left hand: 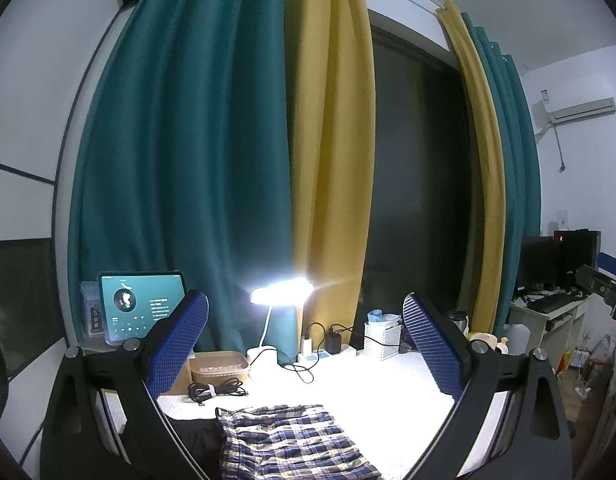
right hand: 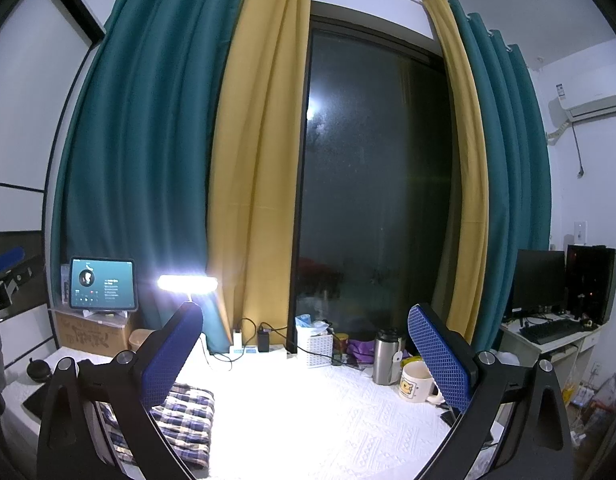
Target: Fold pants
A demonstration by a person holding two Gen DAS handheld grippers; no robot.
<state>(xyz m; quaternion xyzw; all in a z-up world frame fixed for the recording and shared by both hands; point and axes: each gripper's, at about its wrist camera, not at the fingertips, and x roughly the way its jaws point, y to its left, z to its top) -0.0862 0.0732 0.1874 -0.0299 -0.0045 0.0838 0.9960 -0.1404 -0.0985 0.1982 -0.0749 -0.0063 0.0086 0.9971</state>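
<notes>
My left gripper (left hand: 306,344) has its jaws spread wide and empty, raised above the bench. My right gripper (right hand: 306,354) is the same: jaws wide apart, nothing between them, tilted up toward the window.

The pants (left hand: 292,440) lie flat on the bench as a compact plaid stack, directly below the left jaws. In the right view they sit at the lower left, partly hidden behind my left finger (right hand: 172,360). Judging by the squared outline, the fold looks largely done, though the near edge is out of view.

Risks from here:
- A dark cloth (left hand: 192,436) touches the left edge of the pants. A low approach on that side could pinch both layers and drag the stack open.
- A coiled cable (left hand: 216,392) lies just beyond the pants. A forward sweep could snag it.
- A mug (right hand: 416,382) and a steel flask (right hand: 386,358) stand near my right finger. A sideways move of the right gripper could tip either one.
- Gripping only the top layer would peel the fold apart.

The bench (right hand: 308,420) carries a white embossed cover, strongly lit by a lamp (left hand: 282,292). At the back stand a tablet (left hand: 142,306), a power strip with chargers (left hand: 328,350) and a white basket (left hand: 382,340). Behind these hang teal and yellow curtains (right hand: 248,160) around a dark window (right hand: 372,180). A desk with a monitor (right hand: 540,284) stands at far right, under a wall air conditioner (right hand: 592,104).
</notes>
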